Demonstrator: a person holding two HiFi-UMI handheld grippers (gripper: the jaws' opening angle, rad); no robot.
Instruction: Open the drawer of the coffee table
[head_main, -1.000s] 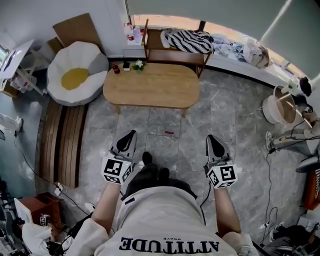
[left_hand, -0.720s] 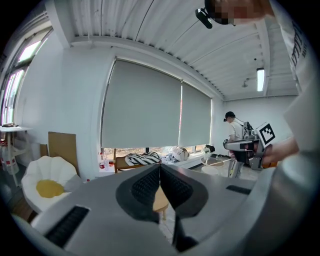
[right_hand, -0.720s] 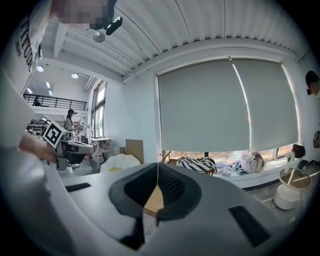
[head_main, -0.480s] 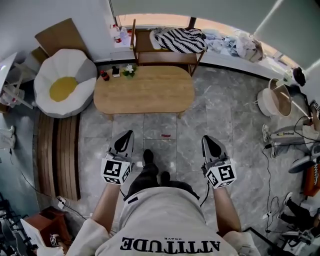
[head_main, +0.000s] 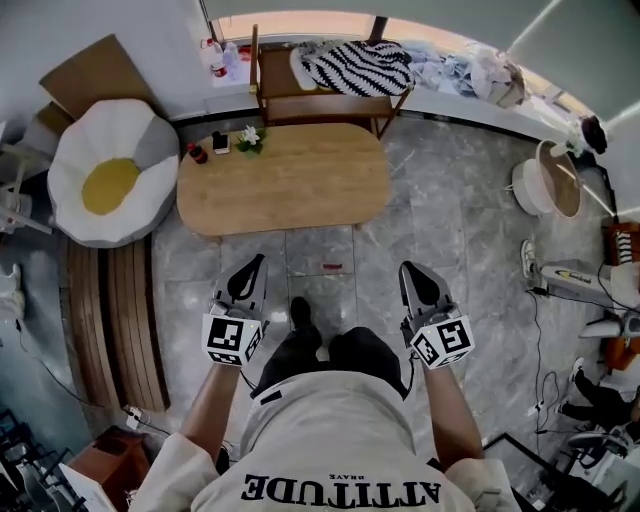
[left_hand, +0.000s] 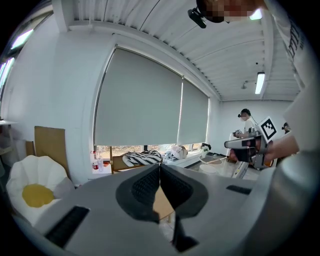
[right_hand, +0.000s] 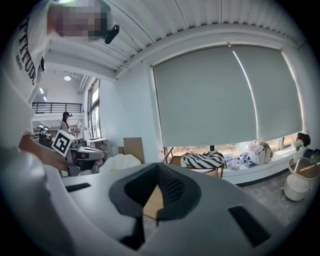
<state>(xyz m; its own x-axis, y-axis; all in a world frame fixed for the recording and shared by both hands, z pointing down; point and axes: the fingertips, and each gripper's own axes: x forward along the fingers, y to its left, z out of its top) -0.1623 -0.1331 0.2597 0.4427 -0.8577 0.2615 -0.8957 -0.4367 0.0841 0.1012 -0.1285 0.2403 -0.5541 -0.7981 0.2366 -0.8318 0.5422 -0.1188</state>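
The oval wooden coffee table (head_main: 285, 180) stands on the grey tiled floor ahead of me; from above no drawer shows. My left gripper (head_main: 255, 264) and right gripper (head_main: 409, 270) are held side by side over the floor, short of the table's near edge, both pointing at it. In the left gripper view the left gripper (left_hand: 160, 166) has its pads together with nothing between them. The right gripper (right_hand: 158, 166) is shut and empty in the right gripper view too. A strip of the table (right_hand: 152, 201) shows below the pads.
On the table's far left corner sit a small plant (head_main: 248, 137) and a red bottle (head_main: 197, 153). An egg-shaped cushion (head_main: 105, 185) and a slatted bench (head_main: 120, 320) lie left. Behind the table is a wooden chair (head_main: 320, 100) with striped cloth; a white basket (head_main: 545, 185) stands right.
The person has walked forward, carrying both grippers closer to the coffee table. The table sits nearer and further left in view. Both grippers stay shut.
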